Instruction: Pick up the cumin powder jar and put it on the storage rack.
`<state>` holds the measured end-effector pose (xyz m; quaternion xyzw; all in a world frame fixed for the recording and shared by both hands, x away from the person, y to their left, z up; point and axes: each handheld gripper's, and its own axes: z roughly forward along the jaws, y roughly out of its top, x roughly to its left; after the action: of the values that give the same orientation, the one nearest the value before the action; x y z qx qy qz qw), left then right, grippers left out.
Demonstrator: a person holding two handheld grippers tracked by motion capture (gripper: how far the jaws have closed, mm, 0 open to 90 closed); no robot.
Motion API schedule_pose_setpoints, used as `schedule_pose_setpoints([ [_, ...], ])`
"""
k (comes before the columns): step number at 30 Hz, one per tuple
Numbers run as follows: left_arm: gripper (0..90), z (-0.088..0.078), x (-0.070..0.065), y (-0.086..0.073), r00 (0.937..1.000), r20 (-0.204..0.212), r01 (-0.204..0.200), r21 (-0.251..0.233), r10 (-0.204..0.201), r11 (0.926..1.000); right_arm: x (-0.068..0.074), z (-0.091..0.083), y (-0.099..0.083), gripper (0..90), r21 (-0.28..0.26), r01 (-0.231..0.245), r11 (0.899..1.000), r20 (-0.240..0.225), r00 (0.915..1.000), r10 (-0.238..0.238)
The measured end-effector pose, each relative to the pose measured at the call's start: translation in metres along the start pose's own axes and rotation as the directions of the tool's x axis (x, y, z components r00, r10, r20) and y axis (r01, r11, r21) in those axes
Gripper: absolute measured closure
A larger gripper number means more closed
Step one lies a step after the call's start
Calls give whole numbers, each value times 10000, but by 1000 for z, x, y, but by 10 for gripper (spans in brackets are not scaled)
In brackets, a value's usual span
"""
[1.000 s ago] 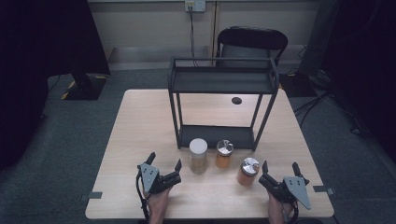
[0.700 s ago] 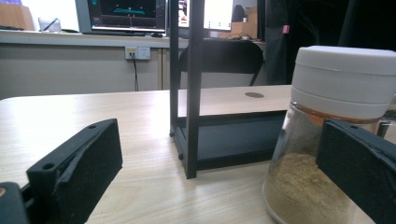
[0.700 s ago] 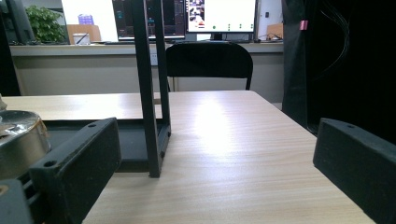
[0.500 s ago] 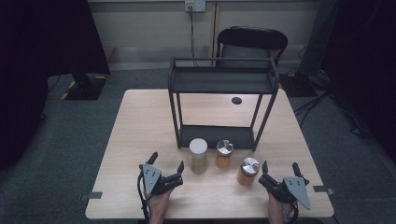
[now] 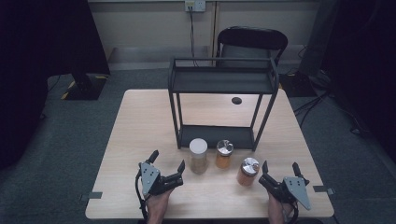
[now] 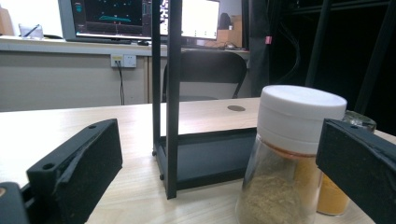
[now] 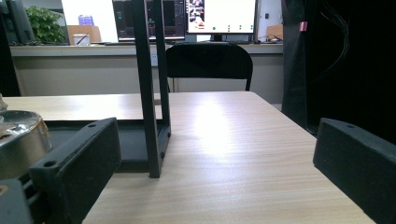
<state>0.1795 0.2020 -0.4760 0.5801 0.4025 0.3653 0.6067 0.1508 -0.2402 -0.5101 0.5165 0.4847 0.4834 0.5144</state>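
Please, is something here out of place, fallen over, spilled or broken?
Nothing stands out. The three spice jars, white-lidded jar, middle jar and right jar, stand upright on the table before the black rack, with no spill. The left gripper and right gripper are open, holding nothing.

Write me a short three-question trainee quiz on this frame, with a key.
1. True or false: the left gripper is shut on the white-lidded jar.
2. How many jars stand on the table in front of the black rack?
3. Which jar stands nearest the right gripper: A the white-lidded jar, B the middle jar, C the metal-lidded jar on the right?

Key
1. False: both grippers are open and hold nothing.
2. Three.
3. C.
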Motion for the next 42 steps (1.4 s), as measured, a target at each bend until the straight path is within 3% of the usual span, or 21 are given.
schedule_pose_setpoints([
  [5, 0, -1, 0, 4, 9999, 113, 57, -48, -57, 10000, 0, 0, 0, 0, 2, 1, 10000, -6, 10000, -1],
  [10, 0, -2, 0, 3, 9996, 193, 207, -406, -200, 9990, 0, 0, 0, 0, -11, 17, 10000, -10, 10000, -17],
  [24, 0, -1, -5, 14, 9993, 355, -49, -400, 64, 9992, 0, 0, 0, 0, -24, 29, 10000, -5, 10000, -29],
  [38, 0, 8, -10, 24, 9979, 579, -295, -80, 299, 9995, 0, 0, 0, 0, -28, 45, 10000, -26, 10000, -45],
  [42, 0, 10, -9, 24, 9970, 735, -227, -128, 235, 9997, 0, 0, 0, 0, -22, 24, 10000, -26, 10000, -24],
])
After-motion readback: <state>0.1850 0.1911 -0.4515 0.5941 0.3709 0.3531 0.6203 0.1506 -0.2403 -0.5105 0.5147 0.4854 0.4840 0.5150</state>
